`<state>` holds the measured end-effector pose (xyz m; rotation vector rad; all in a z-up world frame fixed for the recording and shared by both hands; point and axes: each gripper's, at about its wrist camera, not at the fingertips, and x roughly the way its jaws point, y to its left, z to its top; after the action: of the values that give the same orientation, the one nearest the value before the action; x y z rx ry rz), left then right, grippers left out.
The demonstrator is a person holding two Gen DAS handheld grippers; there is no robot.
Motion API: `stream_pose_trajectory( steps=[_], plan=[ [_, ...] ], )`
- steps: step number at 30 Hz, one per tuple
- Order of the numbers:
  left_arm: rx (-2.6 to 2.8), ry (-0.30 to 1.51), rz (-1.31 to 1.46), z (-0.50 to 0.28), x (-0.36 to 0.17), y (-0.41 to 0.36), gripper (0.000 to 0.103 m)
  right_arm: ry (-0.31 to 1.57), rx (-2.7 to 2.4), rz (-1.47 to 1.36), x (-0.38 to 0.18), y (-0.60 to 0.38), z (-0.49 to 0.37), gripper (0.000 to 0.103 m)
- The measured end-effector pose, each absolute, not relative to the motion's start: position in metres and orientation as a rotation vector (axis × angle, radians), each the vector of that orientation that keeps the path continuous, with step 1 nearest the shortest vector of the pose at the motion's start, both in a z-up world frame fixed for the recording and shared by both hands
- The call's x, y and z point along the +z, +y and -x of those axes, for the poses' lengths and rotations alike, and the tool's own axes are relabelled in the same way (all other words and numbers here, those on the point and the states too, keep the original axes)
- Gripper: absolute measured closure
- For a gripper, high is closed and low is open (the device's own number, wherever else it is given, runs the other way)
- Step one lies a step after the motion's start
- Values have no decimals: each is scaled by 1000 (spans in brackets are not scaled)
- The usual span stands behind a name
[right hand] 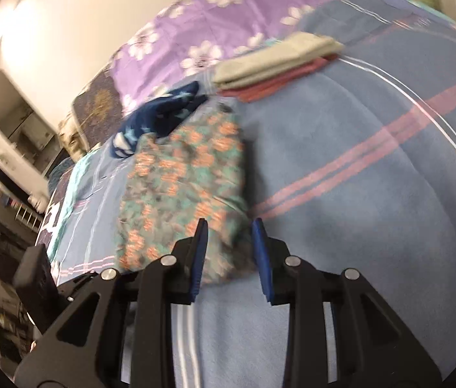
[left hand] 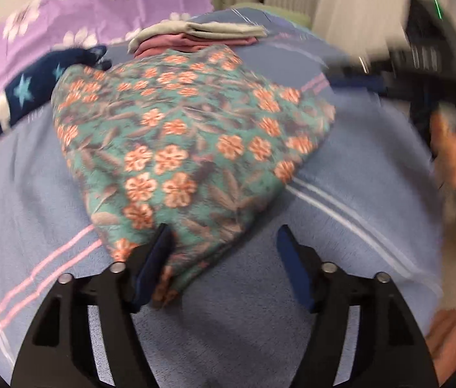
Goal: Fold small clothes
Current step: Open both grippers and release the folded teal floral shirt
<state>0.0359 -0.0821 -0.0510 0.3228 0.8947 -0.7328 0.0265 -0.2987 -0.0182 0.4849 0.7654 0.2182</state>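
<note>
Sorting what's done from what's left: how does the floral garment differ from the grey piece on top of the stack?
The floral garment is teal with orange flowers; the grey piece is plain. The floral garment lies directly on the blue blanket, near both grippers; the grey piece sits on a folded pink item, farther back. The floral garment covers more area. Both lie folded and ungripped.
</note>
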Motion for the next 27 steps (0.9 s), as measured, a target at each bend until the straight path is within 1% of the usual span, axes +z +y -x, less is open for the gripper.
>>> stream_pose_trajectory(
  steps=[3, 5, 6, 7, 8, 9, 10, 12, 14, 15, 17, 18, 20, 22, 24, 27],
  plan=[
    [-706, 878, -366, -32, -50, -90, 29, 771, 269, -439, -21, -280, -43, 73],
    [-727, 883, -300, -34, -42, -82, 32, 822, 275, -431, -35, -274, -55, 74],
    [-755, 883, -249, -35, -33, -76, 42, 876, 215, -401, -47, -273, -62, 77],
    [-773, 877, -217, -36, -27, -71, 55, 911, 165, -371, -56, -274, -65, 88],
    [-784, 860, -188, -37, -19, -65, 60, 919, 145, -357, -65, -276, -67, 92],
    [-789, 834, -163, -38, -9, -58, 69, 904, 159, -364, -67, -278, -64, 92],
    [-785, 818, -153, -38, -4, -52, 73, 901, 161, -362, -66, -279, -63, 92],
    [-767, 785, -143, -45, 5, -47, 74, 905, 151, -354, -65, -278, -62, 92],
    [-744, 795, -143, -61, 0, -50, 74, 909, 142, -349, -64, -276, -62, 91],
    [-739, 826, -151, -69, -10, -53, 74, 911, 143, -350, -64, -275, -62, 90],
    [-690, 936, -199, -86, -47, -63, 73, 916, 153, -363, -62, -276, -61, 89],
    [-688, 905, -188, -85, -53, -63, 69, 921, 155, -363, -60, -277, -62, 88],
    [-734, 878, -155, -80, -51, -63, 54, 932, 163, -346, -59, -276, -61, 87],
    [-749, 876, -158, -78, -51, -66, 42, 944, 169, -314, -58, -274, -62, 87],
    [-752, 863, -191, -71, -51, -71, 39, 961, 168, -278, -58, -270, -65, 87],
    [-734, 860, -195, -69, -44, -74, 39, 972, 169, -237, -59, -265, -68, 87]
  ],
)
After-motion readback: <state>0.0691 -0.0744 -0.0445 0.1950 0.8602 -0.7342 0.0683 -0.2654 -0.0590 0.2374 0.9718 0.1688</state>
